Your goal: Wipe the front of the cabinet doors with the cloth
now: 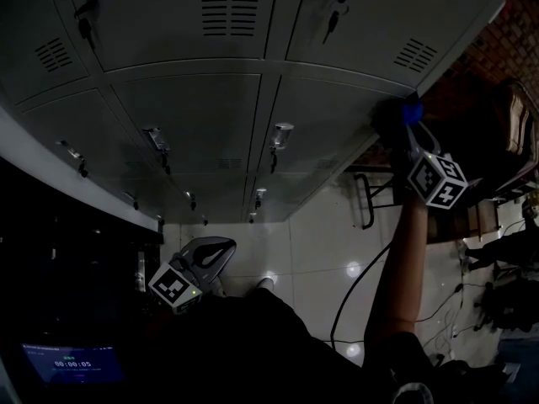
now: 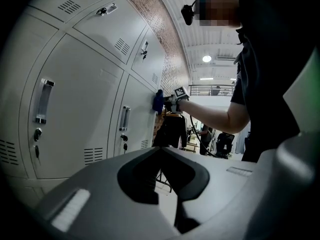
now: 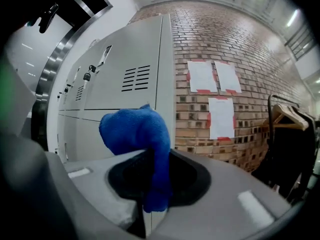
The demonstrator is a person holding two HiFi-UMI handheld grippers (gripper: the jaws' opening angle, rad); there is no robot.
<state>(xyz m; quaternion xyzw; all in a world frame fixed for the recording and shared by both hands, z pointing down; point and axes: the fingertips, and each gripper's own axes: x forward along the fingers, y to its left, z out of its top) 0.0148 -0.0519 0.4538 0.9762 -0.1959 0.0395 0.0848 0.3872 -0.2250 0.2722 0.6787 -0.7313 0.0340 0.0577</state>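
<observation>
In the head view the right gripper [image 1: 413,124] was up at the far right edge of the grey metal cabinet doors [image 1: 194,116], its fluffy blue cloth [image 1: 412,109] seemingly against the front, and the left gripper [image 1: 221,249] hung low, well apart. The left gripper view showed those jaws pressed together on nothing. The right gripper view showed the cloth's fold clamped fast, so the wiping looked to be at its start, and the next move called for a firm sweep leftward across the panels.

Cloth [image 1: 411,108] was mostly hidden behind right gripper [image 1: 412,123] | top cabinet doors [image 1: 210,32] were cut by upper edge | print on wall papers [image 3: 202,76] was too small to read.
</observation>
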